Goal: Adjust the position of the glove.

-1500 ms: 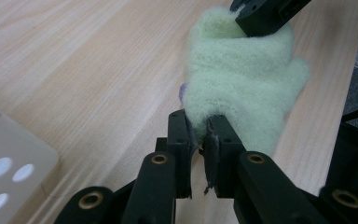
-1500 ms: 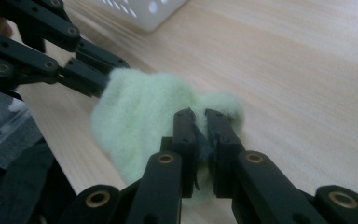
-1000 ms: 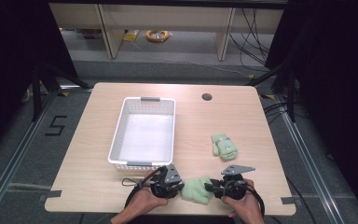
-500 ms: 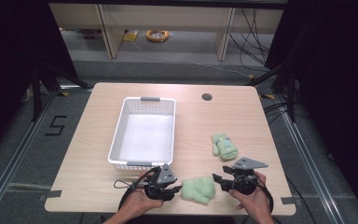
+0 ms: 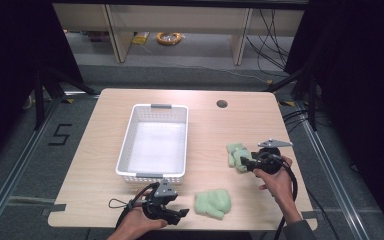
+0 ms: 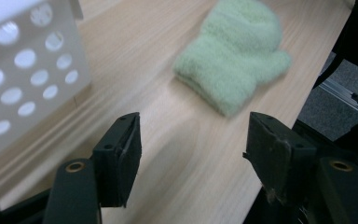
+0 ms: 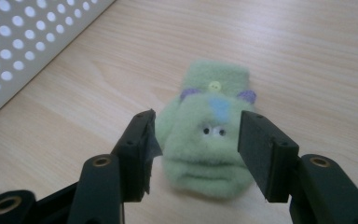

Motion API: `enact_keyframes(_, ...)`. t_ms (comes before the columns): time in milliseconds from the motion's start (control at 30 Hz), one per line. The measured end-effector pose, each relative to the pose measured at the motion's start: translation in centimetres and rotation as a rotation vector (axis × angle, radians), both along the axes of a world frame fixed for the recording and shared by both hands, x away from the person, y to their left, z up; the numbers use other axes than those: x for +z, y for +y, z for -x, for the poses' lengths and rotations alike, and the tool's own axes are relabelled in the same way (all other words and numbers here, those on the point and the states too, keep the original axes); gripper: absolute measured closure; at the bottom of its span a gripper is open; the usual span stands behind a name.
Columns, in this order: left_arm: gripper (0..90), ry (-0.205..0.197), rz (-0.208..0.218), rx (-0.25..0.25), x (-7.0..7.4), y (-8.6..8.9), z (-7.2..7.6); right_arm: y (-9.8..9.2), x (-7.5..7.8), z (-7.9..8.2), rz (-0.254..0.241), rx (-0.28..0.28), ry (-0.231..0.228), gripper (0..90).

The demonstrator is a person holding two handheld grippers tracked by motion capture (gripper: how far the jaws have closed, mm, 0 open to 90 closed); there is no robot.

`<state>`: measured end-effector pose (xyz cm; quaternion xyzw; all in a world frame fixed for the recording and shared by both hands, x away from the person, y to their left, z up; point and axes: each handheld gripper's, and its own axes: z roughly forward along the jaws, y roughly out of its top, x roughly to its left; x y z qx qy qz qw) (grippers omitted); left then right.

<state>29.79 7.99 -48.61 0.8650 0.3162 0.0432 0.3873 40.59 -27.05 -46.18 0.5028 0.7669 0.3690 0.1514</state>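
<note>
Table (image 5: pixel 105 200) is light wood; a white basket (image 5: pixel 126 150) with perforated walls sits left of centre, nothing visible inside it. Two green fleece mittens lie on the bare wood to its right. Plain mitten (image 5: pixel 212 202) is at the near edge, between the two hands, lying flat with nothing touching it; in the left gripper view it sits ahead of the jaws, well clear of them. Face mitten (image 5: pixel 237 156) (sewn eyes, blue nose, yellow button) lies farther and to the right, just beside the right gripper. Left gripper (image 5: pixel 179 214) is near the front edge, left of the plain mitten; its jaws have just been opening and stand wide apart over bare wood. Right gripper (image 5: pixel 244 162) points left at the face mitten; jaws have just eased in slightly, yet stand apart, flanking the mitten in its own view, pads clear of the fleece. Judged step: one mitten is set down, pickup of the second is starting. Next move, as I read it: lower the right jaws over the mitten's body, close on the fleece, lift clear. Soft pile may slip, so take a deep bite.
</note>
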Motion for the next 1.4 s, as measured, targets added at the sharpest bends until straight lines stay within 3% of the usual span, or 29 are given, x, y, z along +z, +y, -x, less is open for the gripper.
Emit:
enact_keyframes(33, 34.1, 0.012, 0.019, 0.033, -0.1, 0.1, 0.3, -0.2, 0.0, -0.3, 0.018, 0.009, 0.005, 47.8)
enact_keyframes(67, 33.3, 0.013, 0.015, 0.031, -0.1, 0.4, 0.4, -0.2, -0.2, -0.9, 0.036, 0.004, -0.005, 48.2)
enact_keyframes(133, 32.6, 0.004, 0.015, 0.040, -0.1, 0.7, 0.5, 0.1, -0.3, -1.4, 0.020, -0.026, 0.032, 49.8)
enact_keyframes(200, 32.3, 0.012, 0.028, 0.049, -0.1, 0.9, 0.6, 0.0, -0.6, -1.8, 0.018, -0.012, 0.005, 50.3)
enact_keyframes(267, 32.3, 0.007, 0.036, 0.045, -0.2, 1.1, 0.8, 0.3, -1.1, -2.5, 0.003, -0.047, 0.058, 50.9)
enact_keyframes(300, 32.3, -0.001, 0.017, 0.045, -0.2, 1.2, 0.8, 0.4, -1.1, -2.6, 0.011, -0.053, 0.064, 51.3)
enact_keyframes(500, 32.3, -0.005, 0.006, 0.050, -0.7, 0.9, 0.7, 0.7, -1.9, -3.6, 0.011, -0.065, 0.057, 53.6)
enact_keyframes(633, 32.6, 0.000, 0.004, 0.052, -0.9, 0.9, 0.7, 0.7, -2.4, -4.1, 0.053, -0.083, 0.092, 56.8)
enact_keyframes(700, 32.7, -0.009, -0.006, 0.050, -0.9, 1.0, 0.7, 0.7, -2.8, -4.3, 0.057, -0.071, 0.085, 57.7)
enact_keyframes(733, 32.7, -0.015, 0.002, 0.049, -0.7, 1.0, 0.7, 0.8, -3.1, -4.2, 0.069, -0.069, 0.105, 59.2)
enact_keyframes(800, 32.8, -0.021, 0.014, 0.051, -0.7, 1.0, 0.6, 1.0, -3.1, -4.2, 0.081, -0.072, 0.097, 61.1)
enact_keyframes(833, 32.9, -0.021, 0.014, 0.051, -0.7, 1.0, 0.6, 0.9, -3.1, -4.1, 0.089, -0.049, 0.110, 62.5)
enact_keyframes(867, 32.9, -0.012, 0.019, 0.061, -0.7, 1.0, 0.6, 0.9, -3.4, -4.2, 0.107, -0.053, 0.080, 64.3)
enact_keyframes(1000, 33.1, -0.007, 0.009, 0.065, -1.1, 1.0, 0.6, 0.4, -3.5, -4.5, 0.137, -0.016, 0.064, 70.3)
enact_keyframes(1033, 33.2, 0.012, 0.020, 0.059, -1.1, 0.9, 0.7, 0.5, -3.5, -4.4, 0.131, -0.021, 0.070, 73.5)
enact_keyframes(1067, 33.4, 0.002, 0.015, 0.050, -1.1, 0.9, 0.7, 0.3, -3.7, -4.4, 0.101, 0.003, 0.052, 78.7)
enact_keyframes(1133, 33.4, 0.002, 0.011, 0.039, -1.2, 0.8, 0.7, 0.0, -3.9, -4.4, 0.086, 0.019, 0.036, 81.9)
enact_keyframes(1200, 33.5, 0.004, 0.011, 0.035, -1.2, 0.7, 0.7, 0.1, -3.8, -4.2, 0.068, 0.000, 0.052, 82.9)
enact_keyframes(1300, 33.6, 0.005, 0.013, 0.036, -1.2, 0.8, 0.7, -0.3, -3.8, -4.3, 0.078, 0.047, 0.006, 85.6)
enact_keyframes(1367, 33.7, 0.012, 0.020, 0.057, -1.3, 1.2, 0.6, -0.2, -3.2, -4.0, 0.066, 0.048, 0.027, 86.5)
enact_keyframes(1400, 33.7, 0.018, 0.033, 0.058, -1.4, 1.2, 0.6, -0.3, -3.1, -4.1, 0.082, 0.072, -0.021, 86.9)
